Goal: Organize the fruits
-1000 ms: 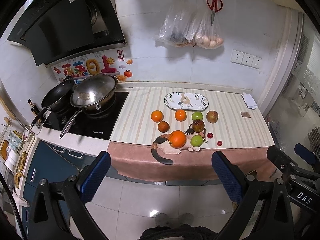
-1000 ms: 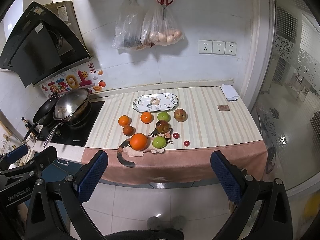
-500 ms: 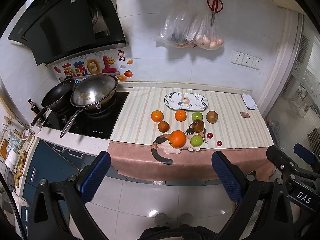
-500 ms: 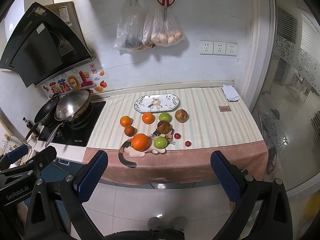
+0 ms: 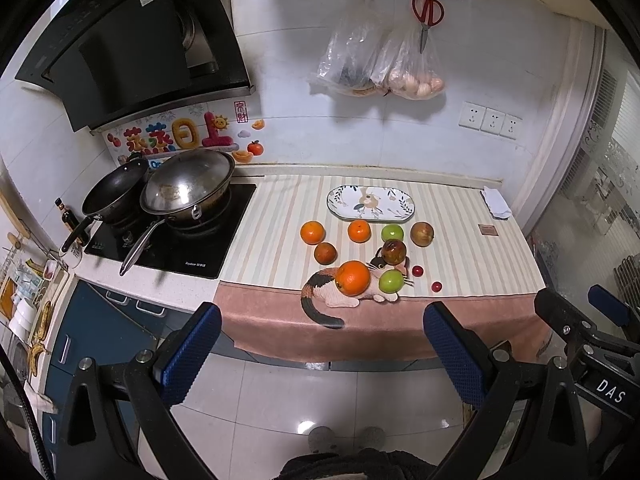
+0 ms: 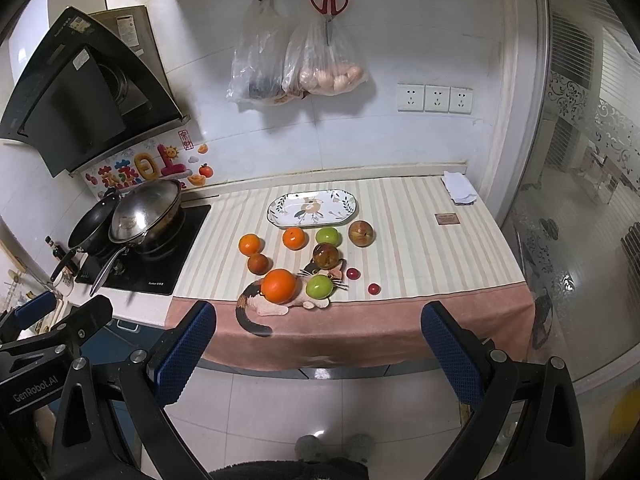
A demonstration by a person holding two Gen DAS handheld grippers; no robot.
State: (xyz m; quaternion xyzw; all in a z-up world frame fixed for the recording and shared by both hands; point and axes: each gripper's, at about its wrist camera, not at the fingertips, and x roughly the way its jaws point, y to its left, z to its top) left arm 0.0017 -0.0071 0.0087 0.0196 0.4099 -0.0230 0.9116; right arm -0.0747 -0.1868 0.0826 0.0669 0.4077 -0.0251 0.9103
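Several fruits lie on the striped counter cloth: a big orange (image 5: 353, 278) (image 6: 279, 286) and a green apple (image 5: 390, 281) (image 6: 319, 287) on a cat-shaped mat (image 5: 325, 300), smaller oranges (image 5: 312, 232), a brown-red apple (image 5: 393, 251) and two small red fruits (image 5: 436, 287). An empty oval patterned plate (image 5: 370, 203) (image 6: 313, 208) sits behind them. My left gripper (image 5: 320, 358) and right gripper (image 6: 318, 354) are both open and empty, well back from the counter, over the floor.
A stove with a wok (image 5: 187, 188) and a black pan (image 5: 114, 194) is at the left. Plastic bags (image 5: 380, 68) and scissors hang on the wall. A white cloth (image 5: 496, 202) and a small brown pad lie at the counter's right end. A glass door is at the right.
Both views have drifted slightly toward the counter. The fruits and plate have not moved and both grippers stay open.
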